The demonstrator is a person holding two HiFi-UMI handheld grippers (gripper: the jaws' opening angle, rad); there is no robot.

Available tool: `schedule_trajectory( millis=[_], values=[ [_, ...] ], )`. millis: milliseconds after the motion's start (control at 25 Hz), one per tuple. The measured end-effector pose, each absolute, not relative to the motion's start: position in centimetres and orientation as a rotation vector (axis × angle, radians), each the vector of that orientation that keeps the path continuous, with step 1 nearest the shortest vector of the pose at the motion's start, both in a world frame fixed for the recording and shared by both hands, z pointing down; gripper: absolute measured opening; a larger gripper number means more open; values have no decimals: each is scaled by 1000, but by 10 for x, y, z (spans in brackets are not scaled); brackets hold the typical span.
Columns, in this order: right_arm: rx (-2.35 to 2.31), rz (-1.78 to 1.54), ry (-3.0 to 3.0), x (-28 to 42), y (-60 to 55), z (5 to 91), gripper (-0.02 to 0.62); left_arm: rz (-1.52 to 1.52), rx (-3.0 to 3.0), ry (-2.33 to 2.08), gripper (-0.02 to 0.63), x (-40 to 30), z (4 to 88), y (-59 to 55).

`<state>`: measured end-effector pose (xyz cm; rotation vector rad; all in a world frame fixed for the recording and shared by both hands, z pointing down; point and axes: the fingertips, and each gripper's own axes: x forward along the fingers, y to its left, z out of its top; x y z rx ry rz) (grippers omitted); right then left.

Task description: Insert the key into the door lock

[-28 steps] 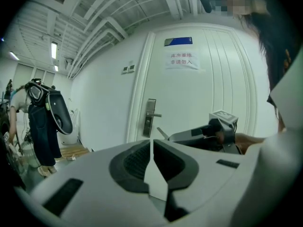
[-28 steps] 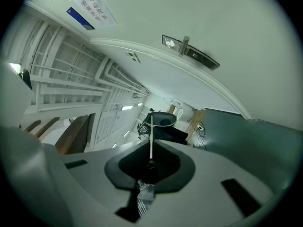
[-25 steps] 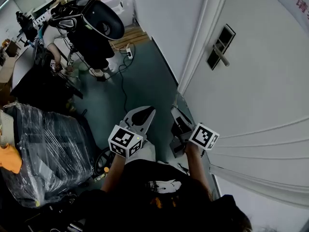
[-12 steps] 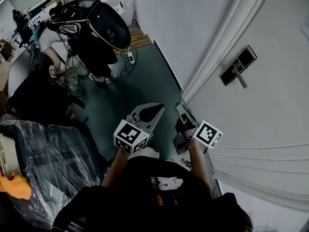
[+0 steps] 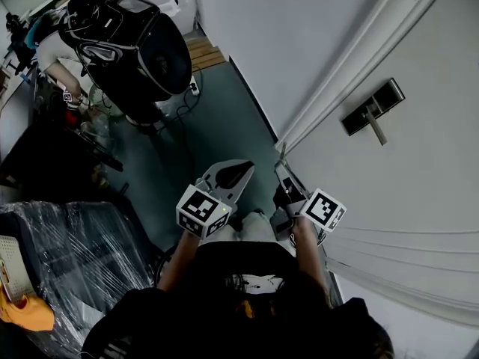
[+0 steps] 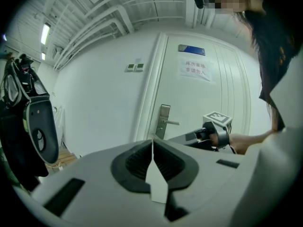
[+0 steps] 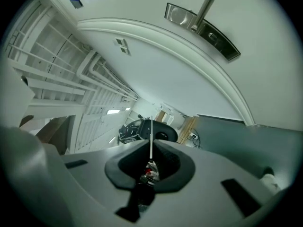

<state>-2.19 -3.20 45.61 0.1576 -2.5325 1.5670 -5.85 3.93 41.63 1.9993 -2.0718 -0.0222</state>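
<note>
While the left claw (image 5: 241,169) hangs pressed together on nothing, the right claw (image 5: 282,172), beside it and well short of the door lock (image 5: 372,111) up on the white door, pinches the key (image 7: 149,170).

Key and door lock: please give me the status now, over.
Left gripper shut, empty. Right gripper shut on thin silver metal key. Key not yet at silver door lock plate with lever handle. Nothing seen between them.
</note>
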Motion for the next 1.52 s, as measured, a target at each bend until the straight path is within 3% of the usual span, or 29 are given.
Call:
schedule_trajectory(
  millis=[800, 1520],
  values=[
    [351, 1704, -2522, -32, -221, 483, 21, 92, 2127, -1945, 12, -95, 418, -163],
    [565, 1840, -2511, -14, -266, 492, 21, 176, 2280, -1735, 12, -83, 423, -233]
  ],
)
